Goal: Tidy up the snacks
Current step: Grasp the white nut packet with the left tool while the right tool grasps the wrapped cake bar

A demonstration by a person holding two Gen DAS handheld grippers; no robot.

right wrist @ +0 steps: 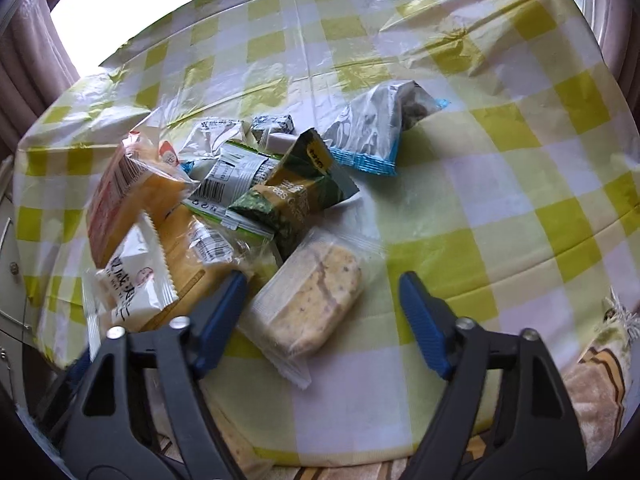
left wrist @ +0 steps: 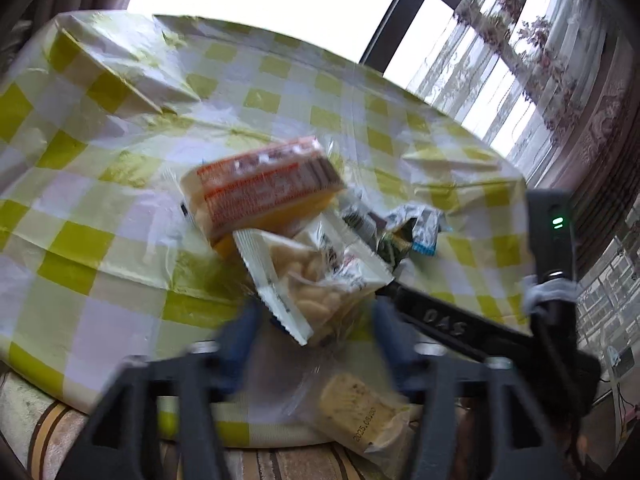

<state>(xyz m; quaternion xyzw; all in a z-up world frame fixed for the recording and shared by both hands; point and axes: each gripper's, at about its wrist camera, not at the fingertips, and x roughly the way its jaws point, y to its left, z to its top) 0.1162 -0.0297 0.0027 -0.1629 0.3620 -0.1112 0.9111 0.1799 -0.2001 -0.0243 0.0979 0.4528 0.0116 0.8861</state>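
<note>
Blue-edged foil packet (right wrist: 370, 136) fully right-view.

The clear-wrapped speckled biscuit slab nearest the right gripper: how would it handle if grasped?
The biscuit slab looks rigid, so it should hold its shape, though a hard squeeze might crack it. Its clear wrapper looks glossy and loose at the ends, so the blue fingers may slip or catch only film. It lies flat, unlikely to roll.

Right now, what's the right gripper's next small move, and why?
Probably ease forward and down to straddle the clear-wrapped biscuit, then close. The right gripper is open, the biscuit lies nearest it at the pile's edge, partly between the fingers, and no pad presses on it yet.
</note>
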